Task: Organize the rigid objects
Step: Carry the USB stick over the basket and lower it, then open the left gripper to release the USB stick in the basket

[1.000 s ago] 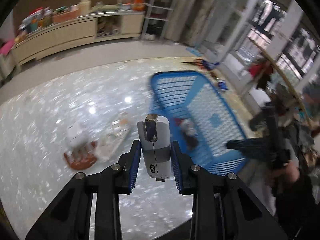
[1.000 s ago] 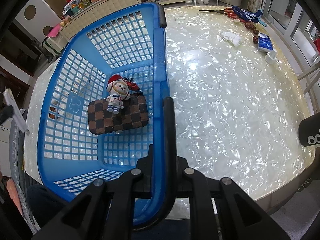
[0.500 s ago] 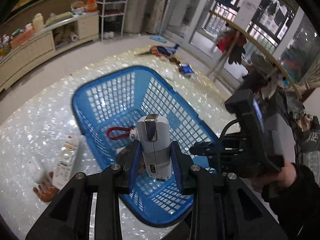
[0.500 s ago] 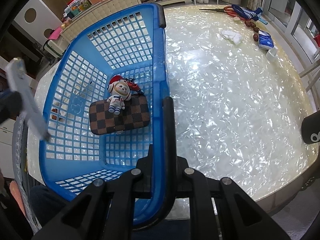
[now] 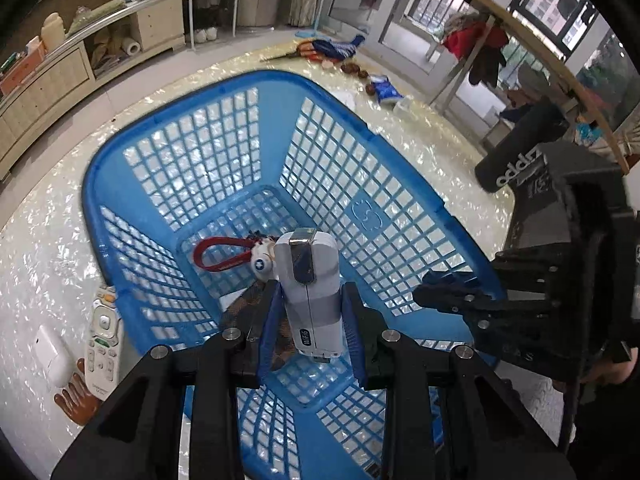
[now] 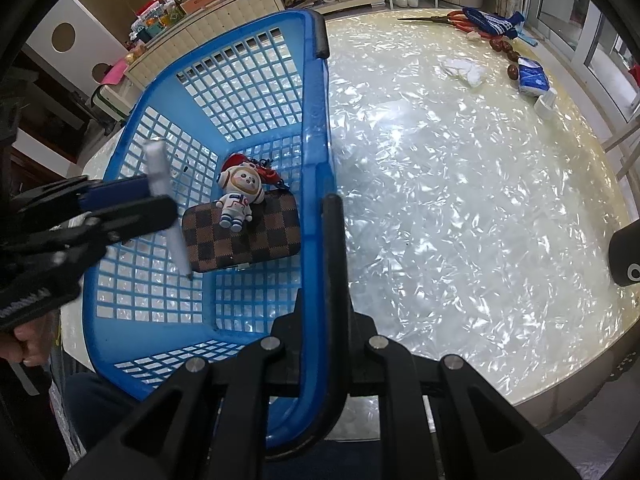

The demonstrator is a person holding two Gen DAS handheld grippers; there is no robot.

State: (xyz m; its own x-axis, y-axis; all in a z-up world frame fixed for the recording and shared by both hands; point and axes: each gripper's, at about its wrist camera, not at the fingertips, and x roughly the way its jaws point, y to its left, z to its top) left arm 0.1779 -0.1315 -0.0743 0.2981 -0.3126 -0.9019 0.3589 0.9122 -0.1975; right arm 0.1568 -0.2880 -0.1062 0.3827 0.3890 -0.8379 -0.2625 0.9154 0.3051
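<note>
Two items already sit in the blue plastic lattice basket [image 6: 256, 92]: a brown checkered rectangular case [image 6: 256, 240] on the floor of it, w/ a small astronaut-suited plush keychain on a red loop [image 6: 238, 196] lying on top of the case. A third is on its way: left gripper [image 5: 310, 312] pinches a white-and-grey slim wifi device w/ a shiny metal end [image 5: 310, 280] between its blue pads, jaws pressed on both sides of the body, held above the basket interior, roughly over the case, not touching anything below as far as I can tell. Right gripper [image 6: 334, 308] has its jaws closed on the black basket handle [image 6: 334, 240] at the near rim, prob steadying the basket on the pearly white shell-pattern tabletop [image 6: 460, 200]. Left to do, judging from the left wrist view: a white remote control [image 5: 102, 340], a white rounded rectangular box [image 5: 52, 350] and a brown hand-shaped wooden piece [image 5: 78, 404] lie on the table just outside the basket wall. So approx halfway; the device needs lowering and releasing, then the rest. Scissors, tissue pack etc. at the far table edge: can't tell if they're part of the job.
</note>
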